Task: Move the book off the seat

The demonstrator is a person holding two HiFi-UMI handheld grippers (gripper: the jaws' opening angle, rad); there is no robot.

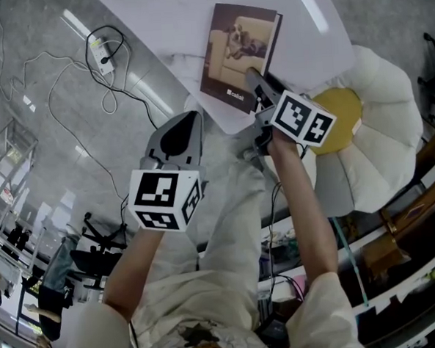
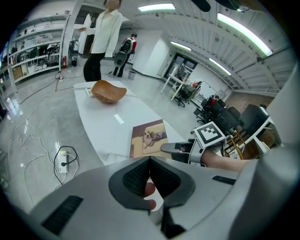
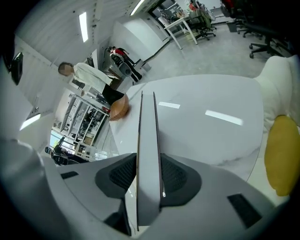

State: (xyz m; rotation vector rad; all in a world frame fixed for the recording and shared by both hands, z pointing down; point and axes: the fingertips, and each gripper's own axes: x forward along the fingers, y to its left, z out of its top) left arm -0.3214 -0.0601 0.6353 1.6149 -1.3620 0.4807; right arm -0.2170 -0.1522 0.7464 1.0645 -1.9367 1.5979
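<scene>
White tabletop (image 1: pixel 172 25), with the book (image 1: pixel 239 54) over its near edge, clear of the flower-shaped seat (image 1: pixel 391 122) beside it. My right gripper (image 1: pixel 260 86) has its fingers (image 3: pixel 176 176) clamped on the book's near edge; my left gripper (image 2: pixel 150 159) hangs alongside, fingers pressed together on nothing. Farther along sits a wooden bowl (image 2: pixel 108 90), contents hidden from me.

1 wooden bowl (image 2: pixel 108 91) sits at the far end of the white table (image 2: pixel 101 129). 1 person (image 2: pixel 101 40) stands beyond it. A power strip (image 2: pixel 63 161) with looping cables (image 1: pixel 47 84) lies on the grey floor (image 2: pixel 28 117).
</scene>
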